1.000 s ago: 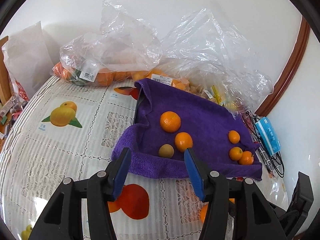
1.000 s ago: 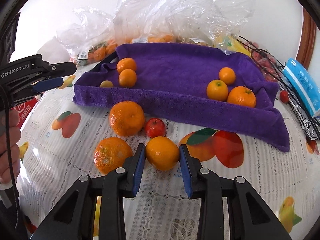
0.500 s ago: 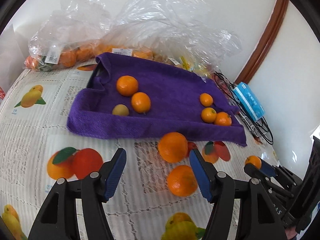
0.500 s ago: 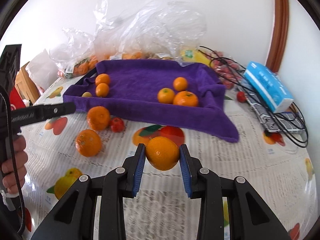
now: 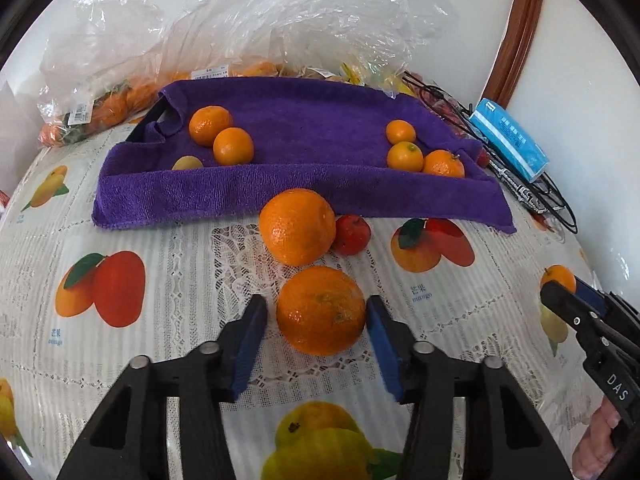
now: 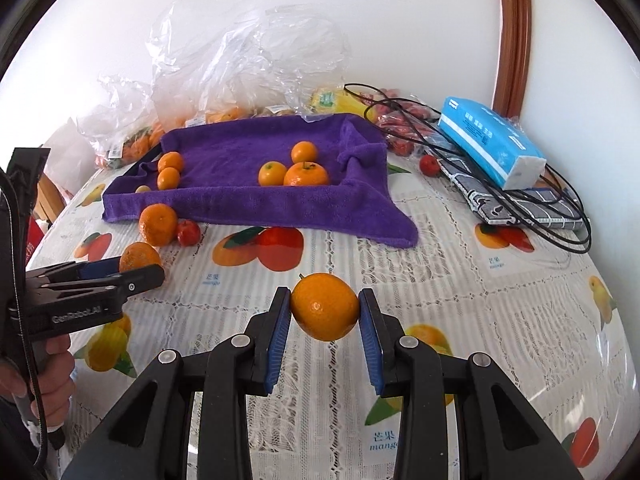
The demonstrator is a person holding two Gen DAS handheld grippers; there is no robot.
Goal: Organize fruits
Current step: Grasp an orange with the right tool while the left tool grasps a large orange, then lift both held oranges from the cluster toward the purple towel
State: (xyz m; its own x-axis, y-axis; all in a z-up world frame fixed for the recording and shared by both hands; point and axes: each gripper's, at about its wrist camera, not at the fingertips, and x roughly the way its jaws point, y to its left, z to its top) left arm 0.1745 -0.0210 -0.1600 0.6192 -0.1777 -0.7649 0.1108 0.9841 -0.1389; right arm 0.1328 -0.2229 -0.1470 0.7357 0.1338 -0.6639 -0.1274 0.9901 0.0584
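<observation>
L tongs [image 5: 316, 320]: jaws closing round the near big orange [image 5: 321, 310] on the counter [image 5: 168, 280]; fruit sits between the blue pads, left pad shows a gap, right pad at or v. near the skin, can't tell if it touches.
R tongs [image 6: 325, 306]: pinching a small orange [image 6: 325, 306], both pads on its sides, held above the cloth-covered counter, clear of the surface.
2nd big orange [image 5: 297, 226]: just behind the near one, on the counter, touching the front edge of the purple towel [image 5: 304, 128].
Small red fruit [image 5: 352, 234]: right beside the 2nd big orange, touching it.
Towel: draped over a tray, front flap hanging onto the counter.
On towel, left grp: two oranges [image 5: 222, 134] touching, plus a small yellowish fruit [image 5: 187, 163] near the front rim.
On towel, right grp: three small oranges [image 5: 420, 152] clustered tog.
Behind tray: clear plastic bags [image 5: 248, 28] w/ more fruit.
Far right: blue tissue pack [image 6: 490, 140] on black cables [image 6: 560, 216].
Person's hand [image 6: 48, 380]: grips the L tongs' handle, seen in right wrist view.
</observation>
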